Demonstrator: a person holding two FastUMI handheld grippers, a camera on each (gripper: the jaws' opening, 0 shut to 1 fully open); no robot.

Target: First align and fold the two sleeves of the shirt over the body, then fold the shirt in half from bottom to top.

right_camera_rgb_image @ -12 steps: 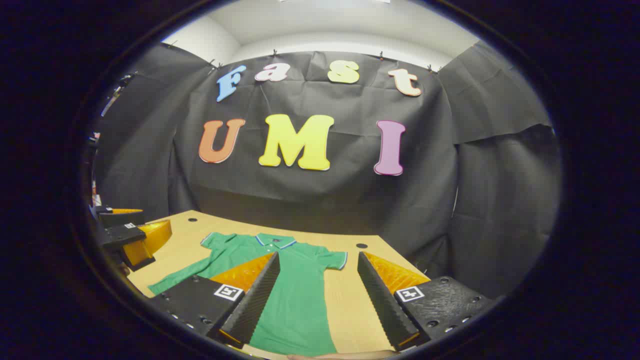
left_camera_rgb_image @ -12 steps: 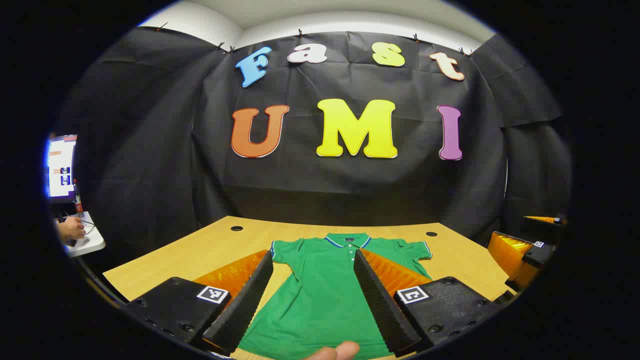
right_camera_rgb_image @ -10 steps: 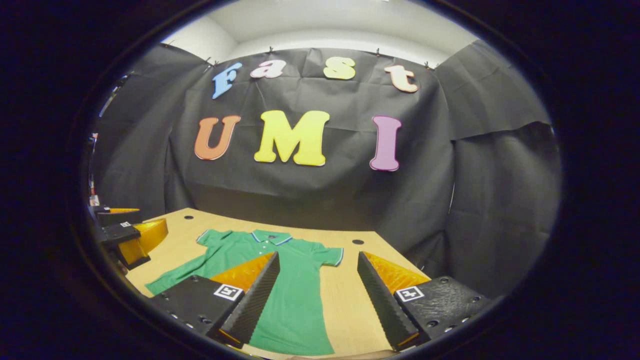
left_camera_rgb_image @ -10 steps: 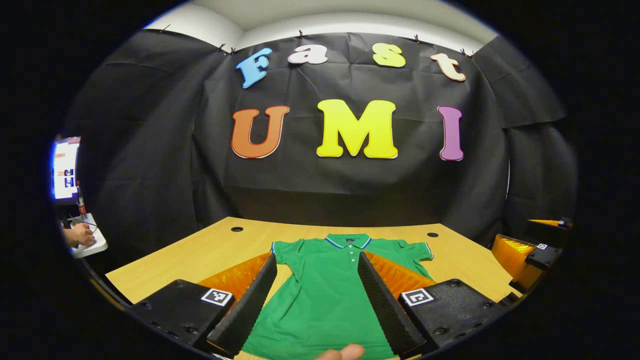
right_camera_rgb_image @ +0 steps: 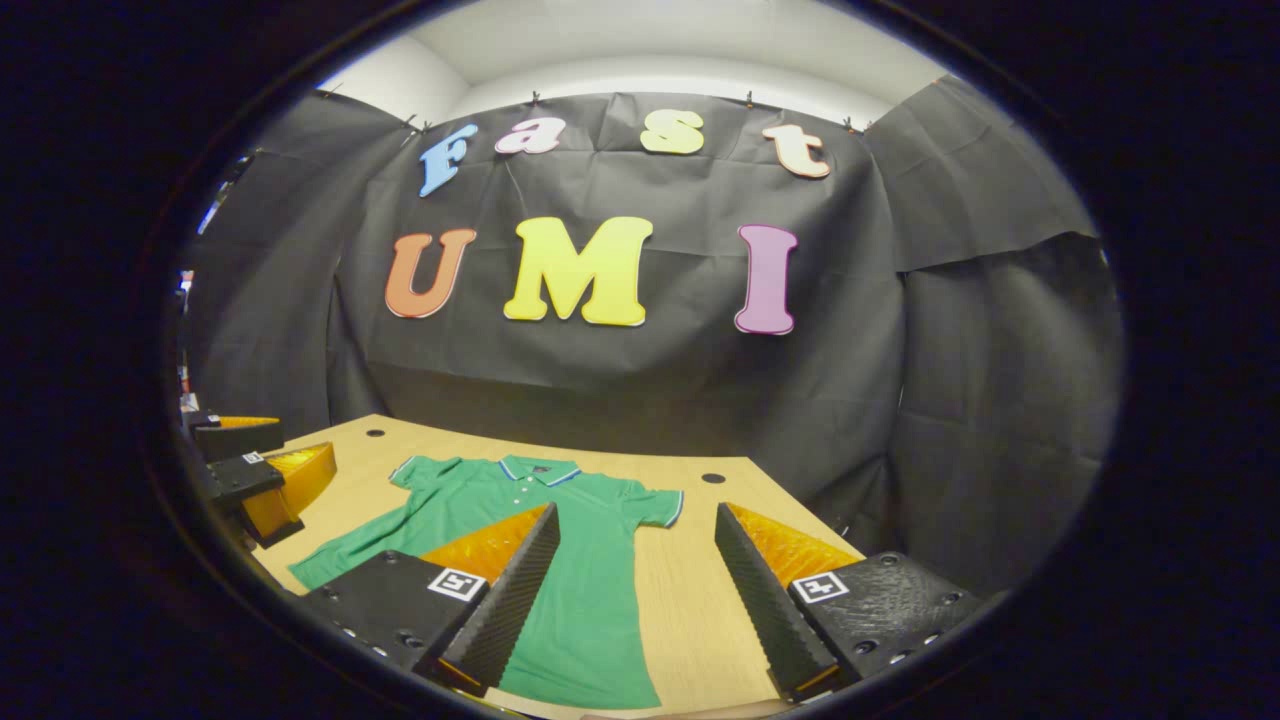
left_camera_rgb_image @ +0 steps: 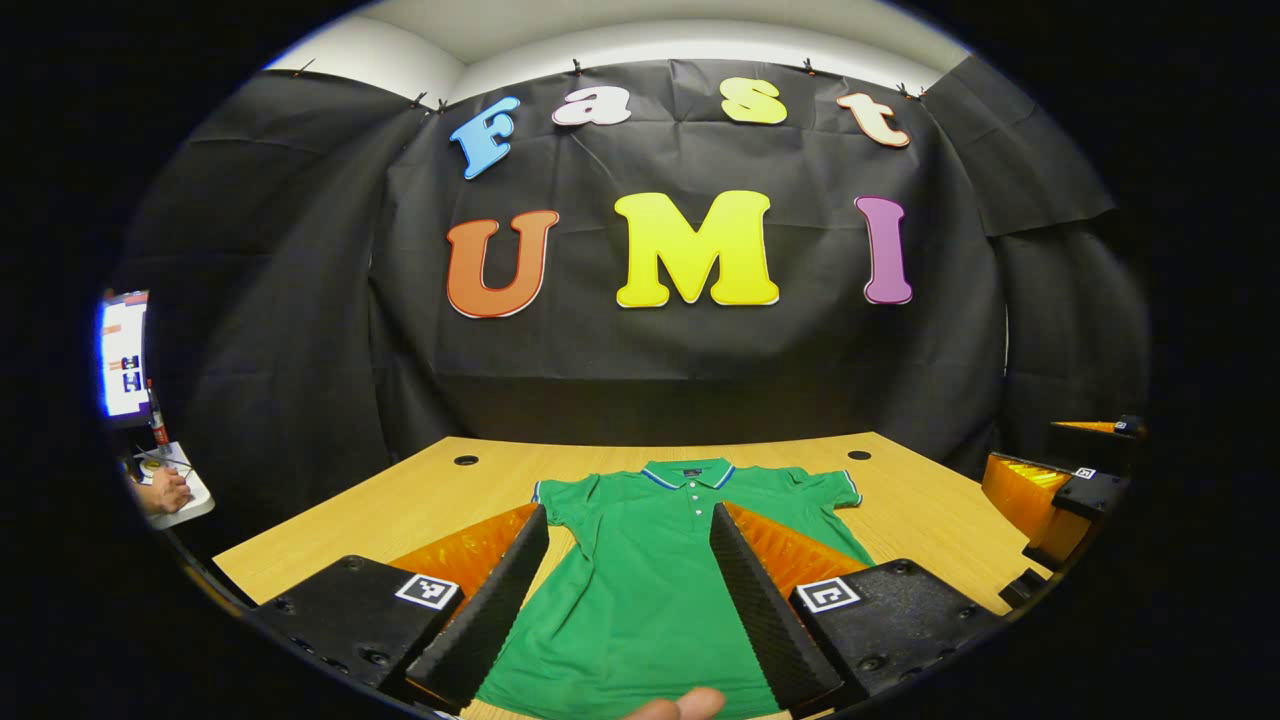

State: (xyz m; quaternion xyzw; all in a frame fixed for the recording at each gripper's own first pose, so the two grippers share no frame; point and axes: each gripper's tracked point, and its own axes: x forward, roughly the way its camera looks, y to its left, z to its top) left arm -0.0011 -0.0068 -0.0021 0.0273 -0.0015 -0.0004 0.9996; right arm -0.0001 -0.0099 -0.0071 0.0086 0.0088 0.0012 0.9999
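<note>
A green polo shirt [left_camera_rgb_image: 640,580] lies flat and face up on the wooden table [left_camera_rgb_image: 400,500], collar far from me, both short sleeves spread out. My left gripper [left_camera_rgb_image: 626,512] is open above the shirt's lower body and touches nothing. In the right gripper view the shirt [right_camera_rgb_image: 590,590] lies left of centre. My right gripper [right_camera_rgb_image: 636,510] is open over the shirt's right edge and bare table. The right gripper [left_camera_rgb_image: 1050,465] also shows at the far right of the left gripper view. The left gripper [right_camera_rgb_image: 262,447] sits at the left edge of the right gripper view.
Two round cable holes [left_camera_rgb_image: 466,460] [left_camera_rgb_image: 858,455] sit near the table's far edge, which meets the black cloth wall. A person's fingertip [left_camera_rgb_image: 680,705] pokes in at the bottom. Off to the left a lit screen [left_camera_rgb_image: 125,355] stands over a small white table with a hand [left_camera_rgb_image: 165,492] on it.
Both views have shifted slightly, so the wall sits a little higher and more to the left. The shirt has not moved and both grippers stay open.
</note>
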